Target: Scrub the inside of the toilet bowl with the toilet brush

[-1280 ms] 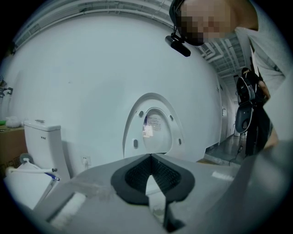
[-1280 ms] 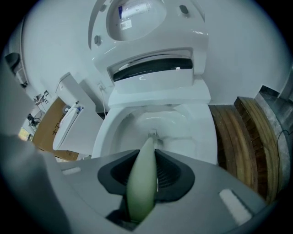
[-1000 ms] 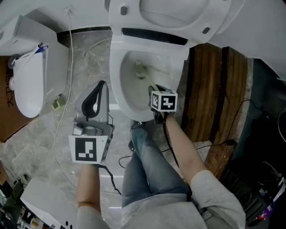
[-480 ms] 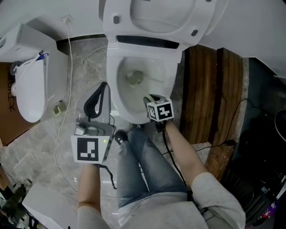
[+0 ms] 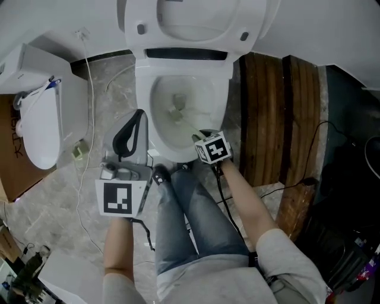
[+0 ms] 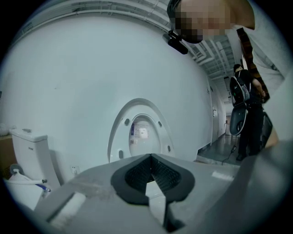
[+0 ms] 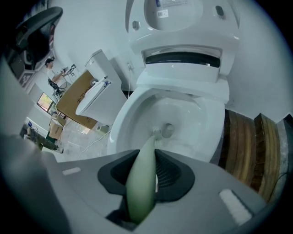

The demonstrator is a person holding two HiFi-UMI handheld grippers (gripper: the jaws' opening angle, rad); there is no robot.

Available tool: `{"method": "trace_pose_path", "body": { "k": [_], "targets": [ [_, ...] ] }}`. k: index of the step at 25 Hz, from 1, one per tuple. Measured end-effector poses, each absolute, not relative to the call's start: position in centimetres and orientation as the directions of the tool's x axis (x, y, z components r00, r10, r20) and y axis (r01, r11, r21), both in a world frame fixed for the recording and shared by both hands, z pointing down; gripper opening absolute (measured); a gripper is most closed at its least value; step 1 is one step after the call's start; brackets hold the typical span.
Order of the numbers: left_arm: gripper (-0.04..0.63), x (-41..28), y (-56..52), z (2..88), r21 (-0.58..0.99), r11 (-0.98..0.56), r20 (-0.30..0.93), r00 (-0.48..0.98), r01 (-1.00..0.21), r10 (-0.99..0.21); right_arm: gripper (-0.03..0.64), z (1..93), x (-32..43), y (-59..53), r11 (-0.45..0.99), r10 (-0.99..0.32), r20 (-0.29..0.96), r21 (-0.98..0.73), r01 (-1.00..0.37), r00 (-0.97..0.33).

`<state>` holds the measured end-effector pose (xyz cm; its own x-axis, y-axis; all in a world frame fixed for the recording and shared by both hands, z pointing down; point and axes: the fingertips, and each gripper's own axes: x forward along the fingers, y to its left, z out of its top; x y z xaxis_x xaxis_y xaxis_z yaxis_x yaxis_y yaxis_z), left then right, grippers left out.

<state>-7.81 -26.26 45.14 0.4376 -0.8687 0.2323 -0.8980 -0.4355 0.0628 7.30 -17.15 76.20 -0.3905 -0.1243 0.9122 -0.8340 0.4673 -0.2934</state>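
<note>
The white toilet bowl (image 5: pixel 159 127) stands open with its lid (image 5: pixel 196 18) raised. In my right gripper (image 5: pixel 200 138) is the pale green handle of the toilet brush (image 5: pixel 189 126); the jaws are shut on it at the bowl's front rim. In the right gripper view the handle (image 7: pixel 142 178) runs between the pads of that gripper (image 7: pixel 146 171), and the white bristle head (image 7: pixel 157 133) rests low in the bowl (image 7: pixel 183 114) beside the drain. My left gripper (image 5: pixel 136 114) hovers left of the bowl, shut and holding nothing. The left gripper view has this gripper (image 6: pixel 151 176) facing the lid (image 6: pixel 142 132).
A second white toilet (image 5: pixel 35 113) lies on the stone floor at left, with cables (image 5: pixel 83 148) trailing round it. Dark wooden planks (image 5: pixel 285 107) lie right of the bowl. The person's jeans-clad legs (image 5: pixel 190 219) stand before the bowl. Another person (image 6: pixel 247 114) stands far off.
The brush head has slid a little toward the front of the bowl with my right gripper. The head view has shifted right. My left gripper has stayed shut beside the bowl.
</note>
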Motion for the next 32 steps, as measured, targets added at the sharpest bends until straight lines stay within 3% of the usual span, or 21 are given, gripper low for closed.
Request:
{"method": "trace_pose_path", "body": {
  "k": [13, 25, 32],
  "targets": [
    [0.005, -7.0, -26.5, 45.3, 0.064, -0.463, 0.234, 0.465, -0.884, -0.854, 0.100, 76.1, 9.5, -17.2, 0.321, -0.146, 0.949, -0.220, -0.921, -0.278],
    [0.005, -7.6, -27.2, 45.6, 0.068, -0.455, 0.236, 0.457, -0.888, -0.858, 0.101, 76.3, 12.6, -18.2, -0.105, -0.247, 0.937, -0.280, -0.954, -0.248],
    [0.005, -7.9, -27.7, 46.0, 0.059, -0.448, 0.245, 0.448, -0.892, -0.860, 0.101, 76.4, 13.5, -19.9, -0.166, -0.292, 0.934, -0.260, -0.951, -0.204]
  ]
}}
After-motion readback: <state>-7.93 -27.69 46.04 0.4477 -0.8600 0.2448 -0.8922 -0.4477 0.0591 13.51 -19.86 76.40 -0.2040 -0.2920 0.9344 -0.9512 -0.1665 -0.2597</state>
